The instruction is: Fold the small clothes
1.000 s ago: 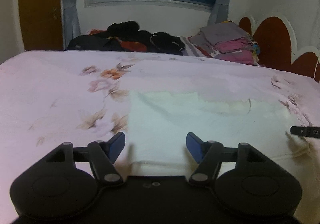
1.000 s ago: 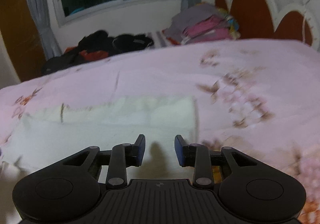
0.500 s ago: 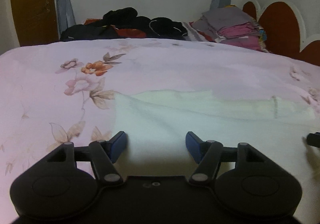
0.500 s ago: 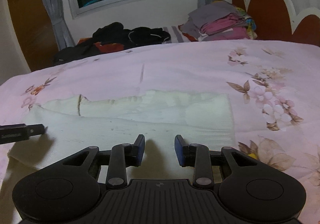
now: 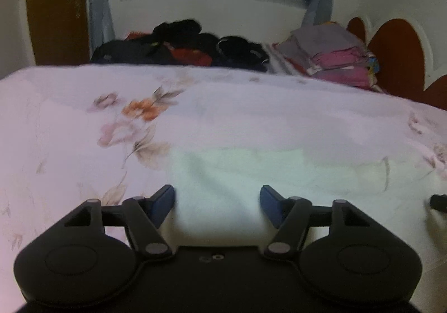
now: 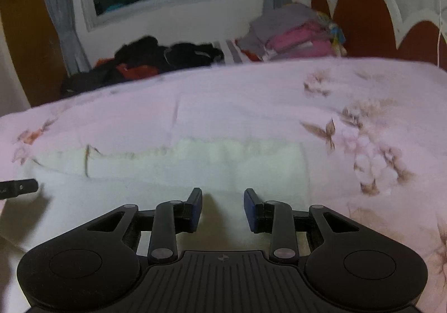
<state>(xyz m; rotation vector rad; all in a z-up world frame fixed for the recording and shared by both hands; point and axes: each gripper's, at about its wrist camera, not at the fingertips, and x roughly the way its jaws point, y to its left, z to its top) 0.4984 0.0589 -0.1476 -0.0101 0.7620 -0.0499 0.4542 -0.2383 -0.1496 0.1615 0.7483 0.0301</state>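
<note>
A: How do the tongs stand?

B: The left gripper [image 5: 217, 201] has its jaws set wide with nothing between them, poised over the near left part of the white cloth [image 5: 251, 173]; the right gripper [image 6: 223, 208] is released too, its jaws narrower and gripping nothing, over the cloth's near right part.

A: And the cloth?

B: It lies flat on the floral bedspread [image 5: 83, 117], stretching left to right (its far edge looks rumpled); the left gripper's tip shows at the left edge of the right wrist view.

A: Farther off?

B: Dark clothes [image 6: 156, 61] heaped at the far side; a folded stack [image 6: 296, 33] to the right, beside the headboard [image 6: 363, 19].
</note>
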